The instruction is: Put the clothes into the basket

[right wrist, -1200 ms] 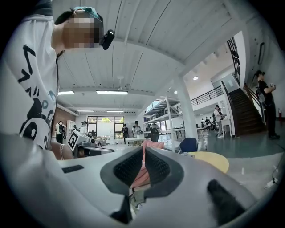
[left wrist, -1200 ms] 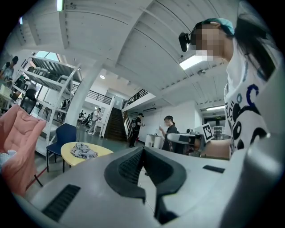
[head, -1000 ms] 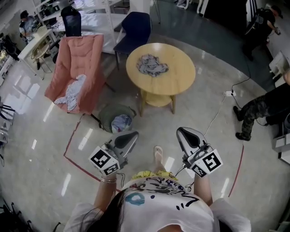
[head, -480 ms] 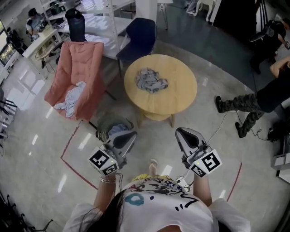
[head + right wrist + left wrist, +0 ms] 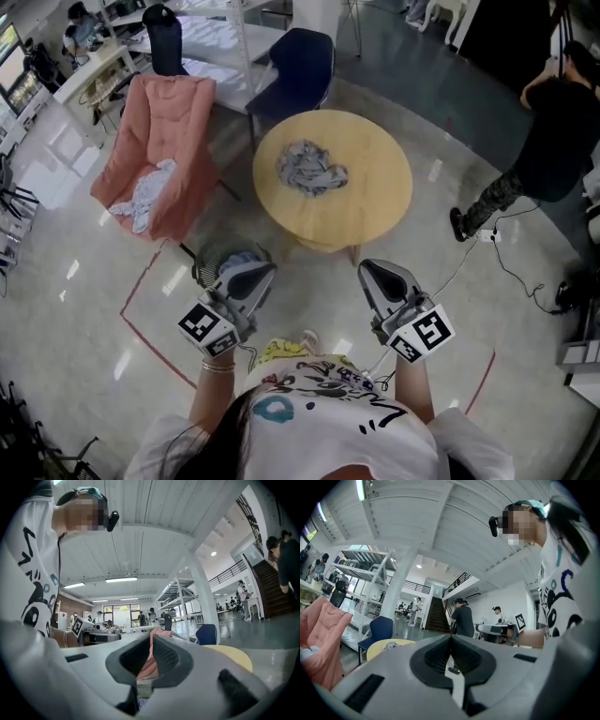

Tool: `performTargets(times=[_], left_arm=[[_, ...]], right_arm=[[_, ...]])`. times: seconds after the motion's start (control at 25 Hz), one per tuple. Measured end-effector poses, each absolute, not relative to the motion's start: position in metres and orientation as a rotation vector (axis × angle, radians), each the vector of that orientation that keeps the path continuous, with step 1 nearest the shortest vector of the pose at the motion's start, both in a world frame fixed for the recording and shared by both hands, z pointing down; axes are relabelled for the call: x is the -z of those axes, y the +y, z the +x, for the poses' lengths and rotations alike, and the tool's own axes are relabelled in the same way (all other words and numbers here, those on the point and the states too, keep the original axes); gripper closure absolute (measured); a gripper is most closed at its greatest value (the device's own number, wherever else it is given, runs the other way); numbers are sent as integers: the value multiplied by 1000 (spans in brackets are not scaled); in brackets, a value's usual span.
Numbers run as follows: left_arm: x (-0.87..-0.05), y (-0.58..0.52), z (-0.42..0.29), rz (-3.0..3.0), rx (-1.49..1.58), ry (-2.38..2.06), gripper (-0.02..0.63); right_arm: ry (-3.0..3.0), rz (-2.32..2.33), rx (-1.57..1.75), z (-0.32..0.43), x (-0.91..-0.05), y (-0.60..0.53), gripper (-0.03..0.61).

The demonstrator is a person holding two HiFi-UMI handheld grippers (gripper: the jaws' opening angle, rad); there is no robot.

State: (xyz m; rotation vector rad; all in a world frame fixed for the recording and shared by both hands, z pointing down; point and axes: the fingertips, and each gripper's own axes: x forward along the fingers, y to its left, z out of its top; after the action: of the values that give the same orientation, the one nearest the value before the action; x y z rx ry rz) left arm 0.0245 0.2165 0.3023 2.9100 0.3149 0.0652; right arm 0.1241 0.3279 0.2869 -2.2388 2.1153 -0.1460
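A round wooden table (image 5: pixel 375 202) stood ahead of the right gripper (image 5: pixel 376 273) on glossy pale floor (image 5: pixel 84 319); a pink armchair (image 5: pixel 173 112) and blue chair (image 5: pixel 305 61) stood beyond the left gripper (image 5: pixel 253 273), under a white ribbed ceiling (image 5: pixel 417 522).

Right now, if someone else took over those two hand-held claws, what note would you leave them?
Left gripper: shut, empty.
Right gripper: shut, empty.
Basket sits on the floor between the pink chair and the round table, with one pale garment already inside.
Left to do: grey clothes on the table and pale cloth on the chair.
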Motion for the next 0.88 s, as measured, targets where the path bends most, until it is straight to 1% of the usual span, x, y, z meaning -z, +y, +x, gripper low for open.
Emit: performTargets(times=[0.4,0.88], left_arm=[[-311,183,57,2897,-92,256,603],[-317,100,151,2904,-126,358,603]], right_arm=[[2137,-2214,179,153,-292,299,548],[2098,-2270,213,237,-294,216,548]])
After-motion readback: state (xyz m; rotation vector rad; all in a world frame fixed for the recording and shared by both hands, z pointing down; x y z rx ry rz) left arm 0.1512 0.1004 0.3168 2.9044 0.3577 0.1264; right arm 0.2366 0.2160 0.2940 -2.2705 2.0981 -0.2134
